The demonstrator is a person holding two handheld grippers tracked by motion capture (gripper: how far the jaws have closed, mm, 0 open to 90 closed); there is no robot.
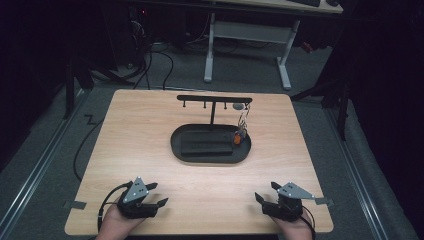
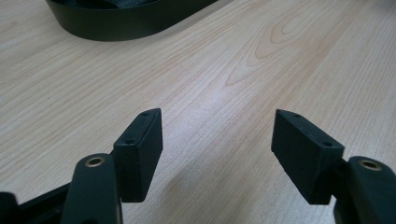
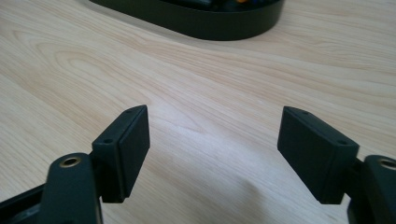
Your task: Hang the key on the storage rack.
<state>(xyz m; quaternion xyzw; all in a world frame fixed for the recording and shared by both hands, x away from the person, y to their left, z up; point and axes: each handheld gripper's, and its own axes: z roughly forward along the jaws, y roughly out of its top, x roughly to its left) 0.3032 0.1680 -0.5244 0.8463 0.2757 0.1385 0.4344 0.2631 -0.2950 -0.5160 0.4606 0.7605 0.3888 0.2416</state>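
Note:
A black oval tray [image 1: 182,150] lies in the middle of the wooden table, with a black T-shaped hook stand [image 1: 213,99] rising from its back. A key ring with an orange tag [image 1: 238,137] hangs from the stand's right end, down to the tray. My left gripper [image 1: 156,194] rests near the front left edge, open and empty. My right gripper [image 1: 266,191] rests near the front right edge, also open and empty. In the left gripper view the left gripper [image 2: 217,140] points at bare wood below the tray [image 2: 121,25]. The right gripper [image 3: 215,140] faces the tray [image 3: 210,23] likewise.
The wooden table [image 1: 150,120] has bare wood around the tray on all sides. Behind it stand a white desk frame [image 1: 247,45] and cables [image 1: 160,65] on the grey floor. Metal rails run along both sides.

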